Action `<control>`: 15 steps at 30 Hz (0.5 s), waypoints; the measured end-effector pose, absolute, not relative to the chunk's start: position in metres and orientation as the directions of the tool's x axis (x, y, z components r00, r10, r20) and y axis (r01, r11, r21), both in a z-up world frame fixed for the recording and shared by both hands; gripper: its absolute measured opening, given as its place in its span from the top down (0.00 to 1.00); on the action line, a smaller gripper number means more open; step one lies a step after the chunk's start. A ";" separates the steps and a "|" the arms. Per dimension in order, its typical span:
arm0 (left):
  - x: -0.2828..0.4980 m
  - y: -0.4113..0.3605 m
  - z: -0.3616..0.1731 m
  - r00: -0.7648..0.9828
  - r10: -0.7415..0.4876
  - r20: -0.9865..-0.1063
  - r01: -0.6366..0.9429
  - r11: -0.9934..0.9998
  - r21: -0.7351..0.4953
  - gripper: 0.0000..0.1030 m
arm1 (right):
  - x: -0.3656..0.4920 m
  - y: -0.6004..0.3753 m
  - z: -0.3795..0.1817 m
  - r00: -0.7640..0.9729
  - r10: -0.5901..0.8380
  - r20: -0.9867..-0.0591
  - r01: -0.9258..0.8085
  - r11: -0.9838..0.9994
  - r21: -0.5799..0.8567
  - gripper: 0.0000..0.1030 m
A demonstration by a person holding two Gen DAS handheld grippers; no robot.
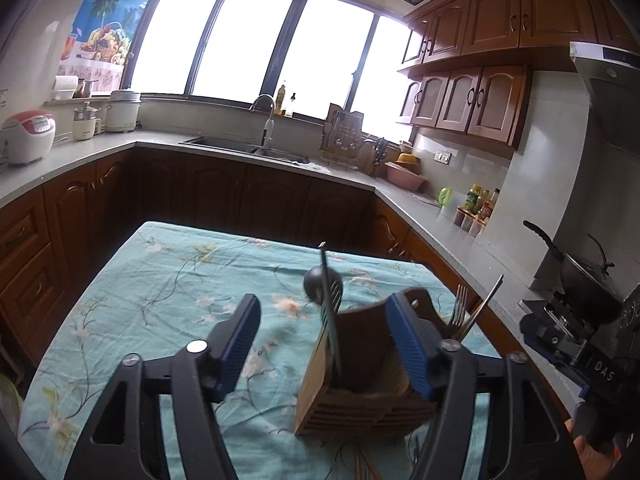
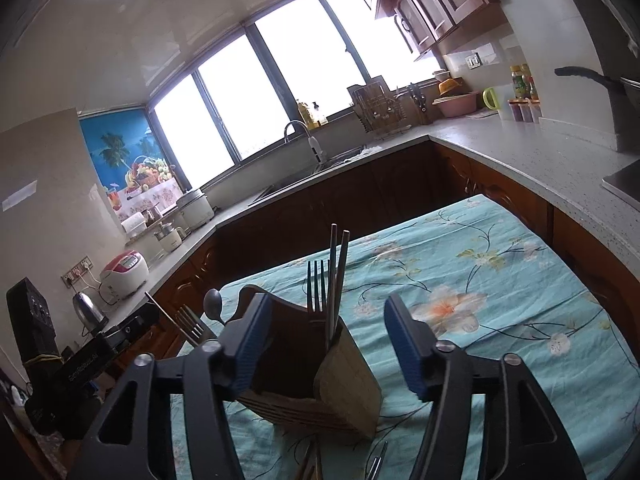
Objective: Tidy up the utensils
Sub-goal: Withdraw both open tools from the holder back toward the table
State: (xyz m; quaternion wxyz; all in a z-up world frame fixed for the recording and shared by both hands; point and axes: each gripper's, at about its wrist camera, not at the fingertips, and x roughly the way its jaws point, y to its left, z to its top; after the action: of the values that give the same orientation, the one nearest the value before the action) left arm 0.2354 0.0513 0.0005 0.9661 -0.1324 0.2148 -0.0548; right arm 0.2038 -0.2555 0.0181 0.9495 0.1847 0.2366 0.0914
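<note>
a wooden utensil holder (image 1: 360, 376) is standing on the floral-clothed table (image 1: 168, 280), already carrying a fork (image 2: 316, 286), chopsticks (image 2: 338, 276), a dark ladle (image 1: 314, 284) and a slotted turner (image 1: 330, 304). both the left gripper (image 1: 324, 344) and the right gripper (image 2: 322, 344) are hovering spread wide and carrying nothing. more utensils (image 2: 376, 464) are lying on the cloth just in front of the holder. the left gripper's right finger (image 1: 408, 344) is sitting right against the holder; a careless sweep is likely to tip it, spilling the tall handles, and wrinkled cloth is making a clean pickup harder.
</note>
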 end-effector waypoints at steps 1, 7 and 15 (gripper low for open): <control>0.231 0.052 -0.001 0.900 -0.159 -0.406 0.043 0.959 -0.278 0.30 | 0.201 -0.256 0.018 0.873 0.257 -0.415 -0.083 0.916 0.393 0.33; 0.208 0.054 -0.010 0.869 -0.157 -0.469 0.012 0.954 -0.298 0.22 | 0.180 -0.262 0.013 0.871 0.255 -0.420 -0.075 0.913 0.400 0.21; 0.186 0.057 -0.016 0.820 -0.164 -0.549 -0.005 0.956 -0.294 0.20 | 0.151 -0.260 0.001 0.856 0.252 -0.451 -0.069 0.921 0.383 0.05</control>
State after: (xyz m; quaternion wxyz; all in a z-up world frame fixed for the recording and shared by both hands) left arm 0.1859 0.0567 -0.0163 0.9431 -0.1425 0.2974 -0.0421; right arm 0.1514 -0.2597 0.0009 0.9465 0.1796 0.2545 0.0846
